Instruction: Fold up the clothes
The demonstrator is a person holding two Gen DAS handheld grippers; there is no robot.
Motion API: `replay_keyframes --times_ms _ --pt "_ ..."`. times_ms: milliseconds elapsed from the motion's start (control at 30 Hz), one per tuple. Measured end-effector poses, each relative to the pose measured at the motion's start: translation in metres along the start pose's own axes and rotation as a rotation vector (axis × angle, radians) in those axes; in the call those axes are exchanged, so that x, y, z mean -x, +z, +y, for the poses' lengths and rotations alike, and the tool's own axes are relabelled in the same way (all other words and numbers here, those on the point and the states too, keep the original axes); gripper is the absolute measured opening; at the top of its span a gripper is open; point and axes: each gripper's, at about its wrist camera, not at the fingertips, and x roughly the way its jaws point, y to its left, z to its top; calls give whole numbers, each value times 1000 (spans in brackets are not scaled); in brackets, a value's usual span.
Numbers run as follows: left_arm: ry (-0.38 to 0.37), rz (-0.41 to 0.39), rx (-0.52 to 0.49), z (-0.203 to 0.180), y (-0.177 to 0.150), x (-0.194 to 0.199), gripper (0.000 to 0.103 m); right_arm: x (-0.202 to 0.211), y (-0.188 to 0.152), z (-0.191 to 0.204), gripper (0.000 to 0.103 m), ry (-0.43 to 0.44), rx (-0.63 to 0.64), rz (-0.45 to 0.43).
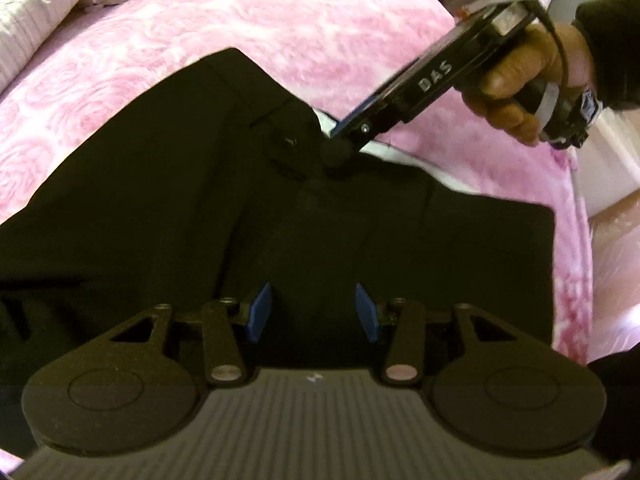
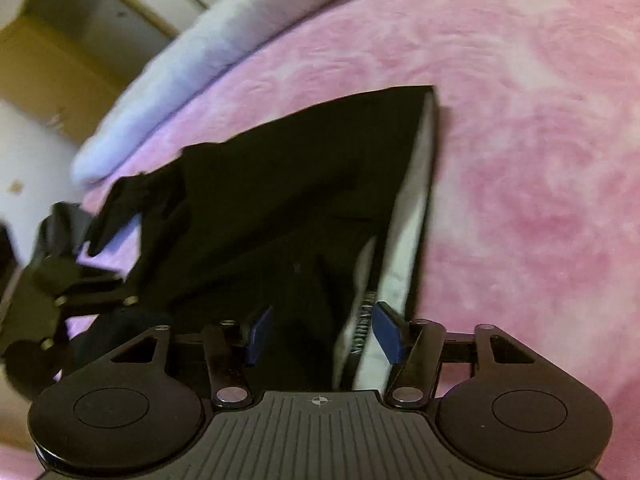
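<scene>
A pair of black trousers (image 1: 168,200) lies spread on a pink fluffy bed cover (image 1: 320,12). Its white-lined waistband (image 2: 416,216) shows in the right wrist view. My left gripper (image 1: 314,312) is open, its blue pads (image 1: 262,310) just above the black cloth. My right gripper (image 2: 324,332) is open over the waistband, its blue pads (image 2: 388,330) either side of the cloth. In the left wrist view the right gripper (image 1: 340,140) reaches down to the waistband's middle. The trousers (image 2: 256,208) lie partly crumpled toward the left in the right wrist view.
A pale quilted pillow (image 1: 36,12) lies at the bed's far left, also in the right wrist view (image 2: 208,60). The bed's edge and floor (image 2: 24,148) show at left. The left gripper (image 2: 52,300) appears at the left of the right wrist view.
</scene>
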Motion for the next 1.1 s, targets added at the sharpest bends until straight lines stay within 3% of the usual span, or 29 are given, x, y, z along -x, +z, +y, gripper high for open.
replay_keyframes --times_ms 167,267,433,667,767,867,1000,1033,1100 --pt "22 8 15 8 2 -3 42 -7 3 -10 34 68 16 -22" --pt "40 14 32 14 4 -6 43 -8 1 -17 13 80 -5 -14" --pt "37 21 2 12 15 -11 43 -3 9 -15 1 51 5 17" --pt "2 -7 -30 -6 42 -23 43 46 -1 -31 0 -8 -94 -13" --pt "8 1 -5 -7 35 -21 43 41 -11 -31 0 -51 -84 21" --pt "30 -23 39 2 17 8 44 37 -7 -17 1 -85 -22 29" --pt "147 -58 113 36 -28 69 55 47 2 4 34 -207 22 -6" --pt "196 -61 129 48 -43 86 63 51 4 12 38 -221 43 -18" --pt "328 -41 152 79 -81 118 67 53 8 35 40 -258 101 -32"
